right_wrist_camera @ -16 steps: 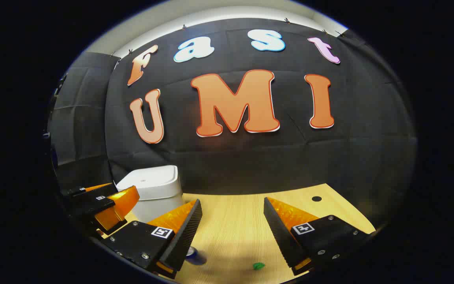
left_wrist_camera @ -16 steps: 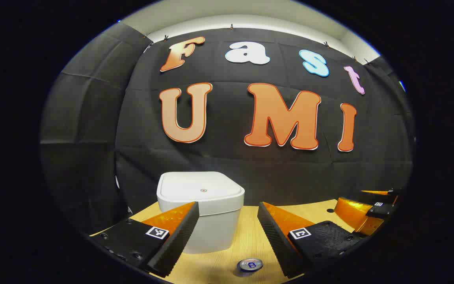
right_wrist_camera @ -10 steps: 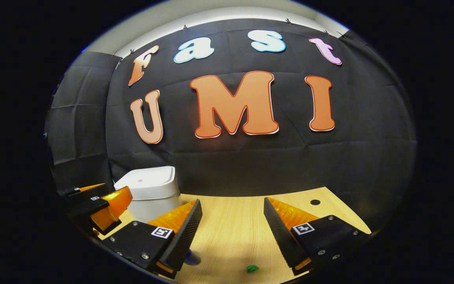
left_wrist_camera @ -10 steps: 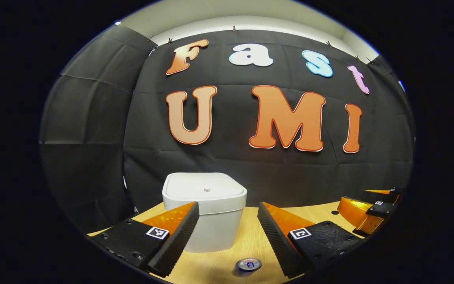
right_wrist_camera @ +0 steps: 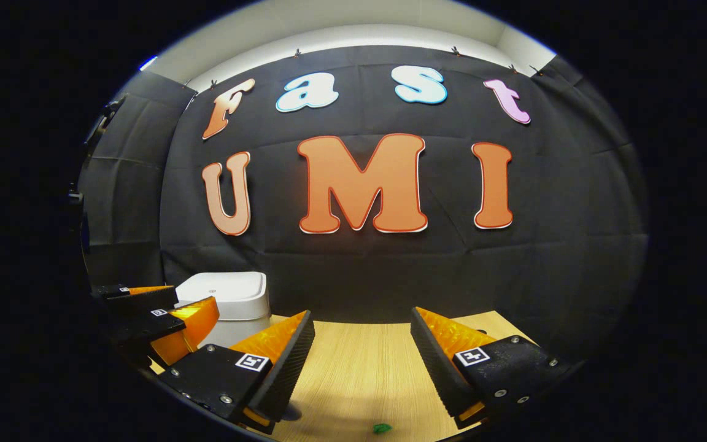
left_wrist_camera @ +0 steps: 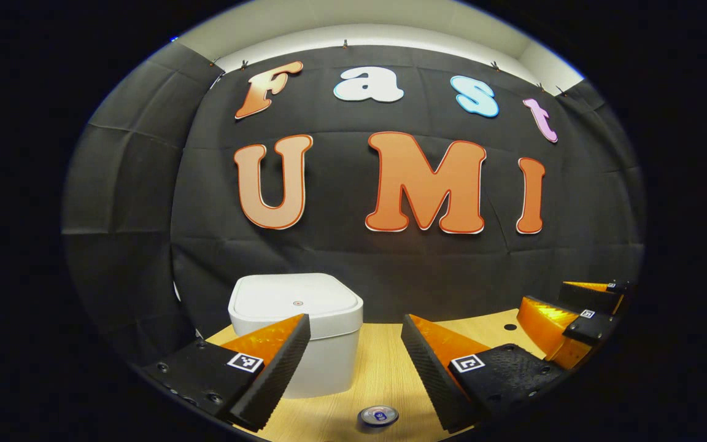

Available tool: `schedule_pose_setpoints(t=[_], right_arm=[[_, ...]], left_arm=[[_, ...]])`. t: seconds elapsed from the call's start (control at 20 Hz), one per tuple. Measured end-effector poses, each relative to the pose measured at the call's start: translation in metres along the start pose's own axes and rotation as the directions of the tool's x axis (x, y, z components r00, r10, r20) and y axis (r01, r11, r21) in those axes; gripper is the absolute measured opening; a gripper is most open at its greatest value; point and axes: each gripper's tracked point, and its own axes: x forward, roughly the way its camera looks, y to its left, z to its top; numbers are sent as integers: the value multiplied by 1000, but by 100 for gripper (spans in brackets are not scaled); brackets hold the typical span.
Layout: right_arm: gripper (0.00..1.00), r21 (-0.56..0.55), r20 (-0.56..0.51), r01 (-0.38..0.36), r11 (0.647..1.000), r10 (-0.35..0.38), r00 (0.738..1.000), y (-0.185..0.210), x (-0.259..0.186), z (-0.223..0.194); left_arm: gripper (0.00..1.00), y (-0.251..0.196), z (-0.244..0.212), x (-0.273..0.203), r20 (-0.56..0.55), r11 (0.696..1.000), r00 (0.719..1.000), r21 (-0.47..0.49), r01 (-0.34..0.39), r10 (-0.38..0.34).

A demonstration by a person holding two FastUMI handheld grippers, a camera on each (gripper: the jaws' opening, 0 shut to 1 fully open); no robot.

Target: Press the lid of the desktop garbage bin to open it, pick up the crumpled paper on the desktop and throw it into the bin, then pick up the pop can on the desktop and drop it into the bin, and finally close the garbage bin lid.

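In the left gripper view, the left gripper (left_wrist_camera: 355,344) hangs with its ribbed fingers spread wide, holding nothing. Beyond it a white, square plastic garbage bin with rounded corners (left_wrist_camera: 304,334) stands on the pale wood-grain table (left_wrist_camera: 384,374), its smooth lid (left_wrist_camera: 295,301) closed. A pop can's shiny metal top (left_wrist_camera: 378,415) sits just before the fingers.

In the right gripper view, the right gripper (right_wrist_camera: 363,356) is likewise open and empty. A small green crumpled paper (right_wrist_camera: 382,428) lies on the table near the bottom edge; the bin stands far left.
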Motion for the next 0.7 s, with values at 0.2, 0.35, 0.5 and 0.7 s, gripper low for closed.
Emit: schedule_pose_setpoints(t=[0.2, 0.35, 0.5, 0.7], right_arm=[[94, -16, 4, 5, 1000, -5, 1000, 1, 1, 3], [94, -16, -7, -3, 1000, 3, 1000, 4, 3, 0], [94, -28, -28, -12, 1000, 11, 1000, 8, 6, -5], [94, -27, -41, -18, 999, 17, 999, 9, 7, -7]], left_arm=[[95, 1, -1, 3, -7, 1000, 1000, -4, 6, -6], [95, 6, -4, 4, -14, 1000, 1000, -17, 0, 0], [95, 10, -5, 5, -19, 1000, 1000, -15, -6, 6], [95, 14, -4, 7, -19, 1000, 1000, -17, -12, 12]])
